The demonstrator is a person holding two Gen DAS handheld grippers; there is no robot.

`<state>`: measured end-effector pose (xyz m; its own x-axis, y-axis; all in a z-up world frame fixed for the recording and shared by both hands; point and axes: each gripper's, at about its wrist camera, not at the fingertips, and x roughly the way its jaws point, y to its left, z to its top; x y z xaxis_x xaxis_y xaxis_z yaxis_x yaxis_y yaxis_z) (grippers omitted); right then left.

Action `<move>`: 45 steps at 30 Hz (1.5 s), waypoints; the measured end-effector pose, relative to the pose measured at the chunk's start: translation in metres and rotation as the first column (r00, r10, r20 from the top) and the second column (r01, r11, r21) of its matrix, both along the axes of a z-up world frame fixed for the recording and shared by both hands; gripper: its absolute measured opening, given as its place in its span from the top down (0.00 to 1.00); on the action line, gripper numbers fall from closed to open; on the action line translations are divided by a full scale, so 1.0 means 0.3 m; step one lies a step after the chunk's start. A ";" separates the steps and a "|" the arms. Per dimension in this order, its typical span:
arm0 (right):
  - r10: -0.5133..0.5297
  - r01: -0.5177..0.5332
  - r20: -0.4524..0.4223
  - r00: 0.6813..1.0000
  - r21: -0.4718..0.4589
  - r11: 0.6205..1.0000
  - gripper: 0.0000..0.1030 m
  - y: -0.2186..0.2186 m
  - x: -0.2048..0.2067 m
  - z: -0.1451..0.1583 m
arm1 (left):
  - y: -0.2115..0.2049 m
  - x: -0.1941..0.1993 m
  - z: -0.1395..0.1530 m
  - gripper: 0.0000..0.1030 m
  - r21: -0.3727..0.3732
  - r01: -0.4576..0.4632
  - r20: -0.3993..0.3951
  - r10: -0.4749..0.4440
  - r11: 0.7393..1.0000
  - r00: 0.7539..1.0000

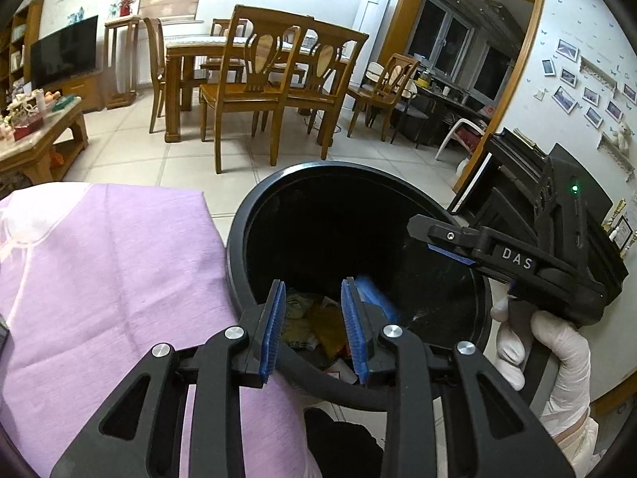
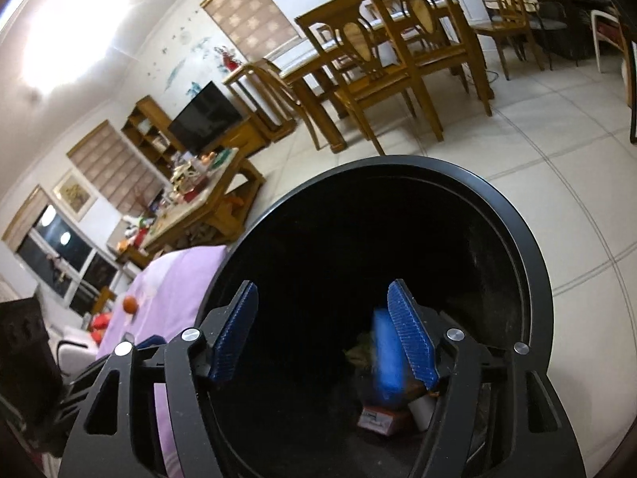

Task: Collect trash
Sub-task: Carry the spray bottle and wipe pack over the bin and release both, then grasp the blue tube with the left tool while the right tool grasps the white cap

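Both over black bin (image 2: 533, 247), positioned for dropping. Right gripper (image 2: 322, 334) spread wide, empty; blue item (image 2: 386, 354) below, blurred, possibly falling. Left gripper (image 1: 314, 326) parted, empty. Trash (image 1: 314, 326) at bin bottom. Purple cloth (image 1: 107, 279) left; orange object (image 2: 129, 304) on it.

The trash bin (image 1: 239, 247) stands on the floor, touching the cloth-covered desk (image 1: 99, 279) on its left. Wrappers (image 1: 314, 326) and a small box (image 2: 376, 418) lie in the bin. Dining chairs (image 1: 254, 91) stand well behind the bin.
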<state>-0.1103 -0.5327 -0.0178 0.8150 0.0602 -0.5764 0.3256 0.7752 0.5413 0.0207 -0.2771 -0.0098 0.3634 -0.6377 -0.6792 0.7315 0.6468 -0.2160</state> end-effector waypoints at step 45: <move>0.619 -0.612 -0.114 0.777 -0.369 0.700 0.13 1.207 0.372 0.118 | 1.052 0.224 -0.062 0.25 0.186 -0.567 0.024 0.573 0.802 0.819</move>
<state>0.0014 -0.1706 0.0176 0.6823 0.3411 -0.6467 -0.3019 0.9370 0.1757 0.0878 0.0385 -0.0282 0.5998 -0.1907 -0.7771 0.2135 0.9741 -0.0743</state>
